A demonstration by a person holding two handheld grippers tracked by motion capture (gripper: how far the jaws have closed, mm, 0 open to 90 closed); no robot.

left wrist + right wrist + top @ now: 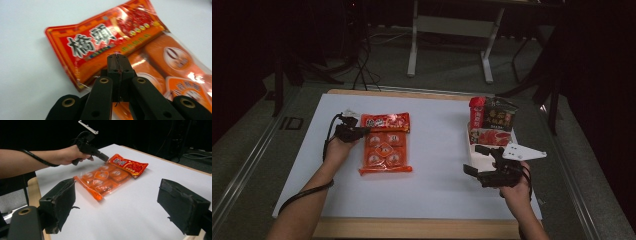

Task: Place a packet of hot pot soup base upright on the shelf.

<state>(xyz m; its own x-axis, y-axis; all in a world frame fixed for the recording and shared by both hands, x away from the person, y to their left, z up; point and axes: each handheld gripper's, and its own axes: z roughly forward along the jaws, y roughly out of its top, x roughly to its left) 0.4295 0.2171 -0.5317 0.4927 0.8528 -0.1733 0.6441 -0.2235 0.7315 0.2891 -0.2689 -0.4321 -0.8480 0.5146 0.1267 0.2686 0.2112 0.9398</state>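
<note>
An orange and red snack pack (385, 145) (140, 35) (110, 176) lies flat on the white table top, left of centre, with several small wrapped pieces showing through its clear part. My left gripper (368, 131) (117, 57) (106, 158) is shut, jaws pressed together, and its tip hovers over the pack's left edge near the red header. Whether the tip touches the wrapper I cannot tell. At the right side of the table my right gripper (476, 160) (125, 205) stands open, pads wide apart with nothing between them, pointing left toward the pack.
A group of red and dark food packets (493, 120) stands in a white tray (482, 156) at the back right, just beyond my right gripper. The white sheet (437, 190) ends in a wooden front edge (412, 227). A table frame (452, 30) stands on the floor behind.
</note>
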